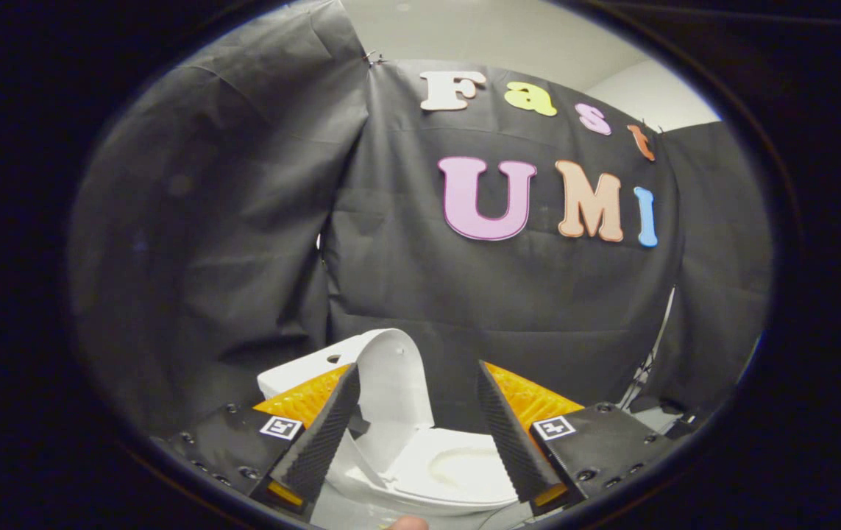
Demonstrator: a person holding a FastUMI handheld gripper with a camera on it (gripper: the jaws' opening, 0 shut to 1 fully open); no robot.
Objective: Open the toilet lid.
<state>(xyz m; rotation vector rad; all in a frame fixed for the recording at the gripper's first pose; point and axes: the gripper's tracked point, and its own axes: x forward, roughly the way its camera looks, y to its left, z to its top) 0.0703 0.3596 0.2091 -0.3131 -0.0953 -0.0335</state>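
The hand-held gripper (416, 379) is seen with its two ribbed black fingers (321, 442) spread wide apart, released and grasping nothing. Between and just beyond them a small white toilet (420, 471) is found. Its toilet lid (391, 390) is already raised, standing close to upright and leaning back toward the tank (302, 372) behind it (the tank's top carries a small dark hole). The seat (464, 467) is laid flat below the lid, with the bowl opening visible inside it. The left finger overlaps the lid's lower edge in this view; whether it touches cannot be told. Nothing else is seen standing between the fingers and the toilet.

A fingertip (407, 523) of a person is glimpsed below the toilet, at the near edge.

The scene is backed by black cloth (243, 221) hung in creased panels, pinned at the top. Above the cloth a pale wall (508, 37) is visible. At the right, past the cloth, thin cables (657, 346) are seen hanging down.
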